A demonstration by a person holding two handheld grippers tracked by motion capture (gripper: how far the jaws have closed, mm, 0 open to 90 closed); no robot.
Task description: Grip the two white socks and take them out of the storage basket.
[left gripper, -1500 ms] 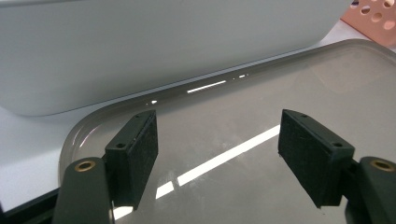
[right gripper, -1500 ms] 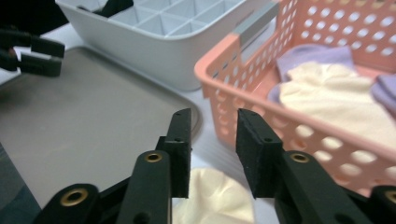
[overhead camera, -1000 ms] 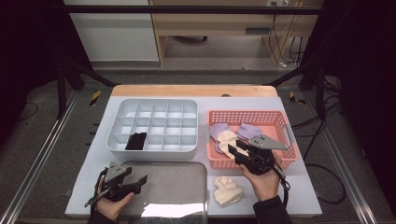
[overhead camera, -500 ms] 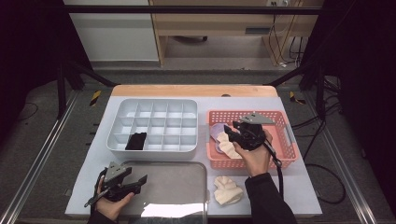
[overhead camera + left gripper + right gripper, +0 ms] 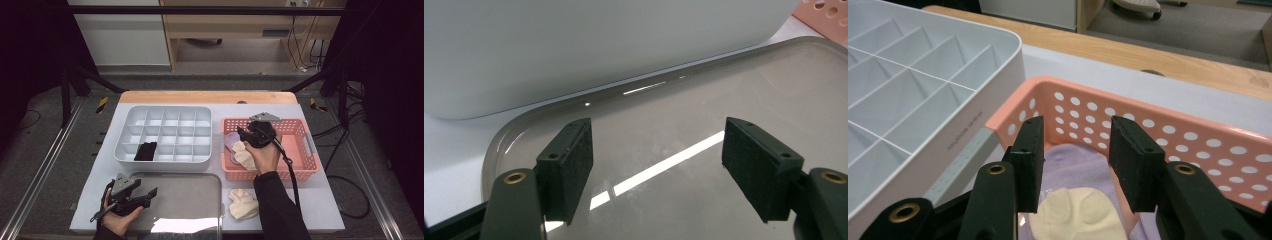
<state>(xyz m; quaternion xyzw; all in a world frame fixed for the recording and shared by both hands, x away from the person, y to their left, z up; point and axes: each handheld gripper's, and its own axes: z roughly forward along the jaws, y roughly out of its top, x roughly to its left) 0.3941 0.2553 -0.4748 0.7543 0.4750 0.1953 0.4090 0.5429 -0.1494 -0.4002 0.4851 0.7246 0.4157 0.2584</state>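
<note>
A pink perforated basket (image 5: 300,145) at the right holds purple cloth pieces (image 5: 1073,165) and cream ones (image 5: 245,156). My right gripper (image 5: 244,135) hovers inside the basket near its far left corner. Its jaws (image 5: 1075,135) stand open a little above the purple cloth and a cream piece (image 5: 1078,215), with nothing between them. My left gripper (image 5: 147,196) rests at the near left over the grey metal tray (image 5: 190,195). It is wide open (image 5: 656,150) and empty above the tray's bare surface (image 5: 704,100).
A white compartment box (image 5: 165,132) stands left of the basket, with a black folded item (image 5: 146,151) in a near-left cell. Another cream cloth piece (image 5: 244,204) lies on the table in front of the basket. A wooden strip (image 5: 207,96) edges the far side.
My right gripper has moved away from the person, from the basket's near side to its far left part. The left gripper has stayed still.
</note>
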